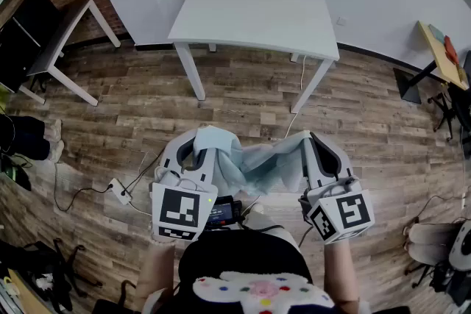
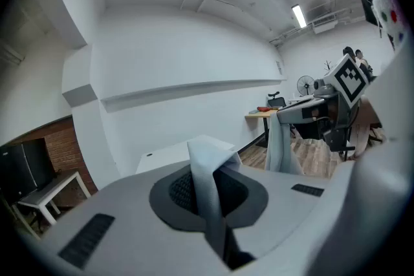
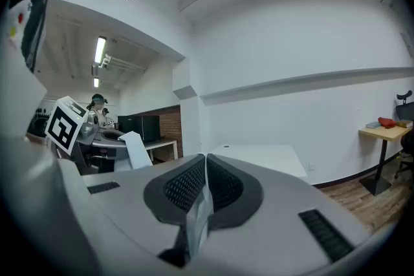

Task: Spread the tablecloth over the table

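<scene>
One pale blue tablecloth [image 1: 257, 164], crumpled and sagging, hangs at lower centre of the frame above the wooden floor [image 1: 147, 106]. Two tongs carry it: left tongs [image 1: 197, 147] and right tongs [image 1: 315, 147], each clamped on its edge. One white desk [image 1: 257, 11] stands well apart, upper centre.

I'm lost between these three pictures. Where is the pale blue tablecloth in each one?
Head view: tablecloth lower centre, slung between left claw and right claw.
Left gripper view: tablecloth bottom centre, pinched in the left claw.
Right gripper view: tablecloth bottom centre, pinched in the right claw.
Shared landmark: the white table ahead, in all three.
</scene>
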Demonstrator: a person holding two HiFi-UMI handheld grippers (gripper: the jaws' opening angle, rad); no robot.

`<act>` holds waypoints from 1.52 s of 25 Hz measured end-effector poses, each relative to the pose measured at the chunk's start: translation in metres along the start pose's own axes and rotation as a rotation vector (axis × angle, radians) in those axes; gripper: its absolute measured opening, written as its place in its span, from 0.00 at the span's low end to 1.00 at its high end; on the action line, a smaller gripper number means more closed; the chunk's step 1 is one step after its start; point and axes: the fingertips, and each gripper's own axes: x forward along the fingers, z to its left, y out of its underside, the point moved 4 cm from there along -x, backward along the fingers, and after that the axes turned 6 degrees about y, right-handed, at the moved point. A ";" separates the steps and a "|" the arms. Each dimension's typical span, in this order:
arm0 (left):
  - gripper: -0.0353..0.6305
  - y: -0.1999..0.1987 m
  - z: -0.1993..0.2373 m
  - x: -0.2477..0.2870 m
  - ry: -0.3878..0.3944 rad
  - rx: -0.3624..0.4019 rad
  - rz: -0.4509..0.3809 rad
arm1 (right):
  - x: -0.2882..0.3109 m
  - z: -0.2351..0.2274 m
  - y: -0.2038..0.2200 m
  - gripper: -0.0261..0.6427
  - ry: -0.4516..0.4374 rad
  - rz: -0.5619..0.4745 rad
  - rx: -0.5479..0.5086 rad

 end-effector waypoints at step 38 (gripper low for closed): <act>0.07 -0.030 -0.036 0.007 -0.153 -0.012 -0.056 | -0.025 -0.047 -0.036 0.09 -0.118 -0.152 0.034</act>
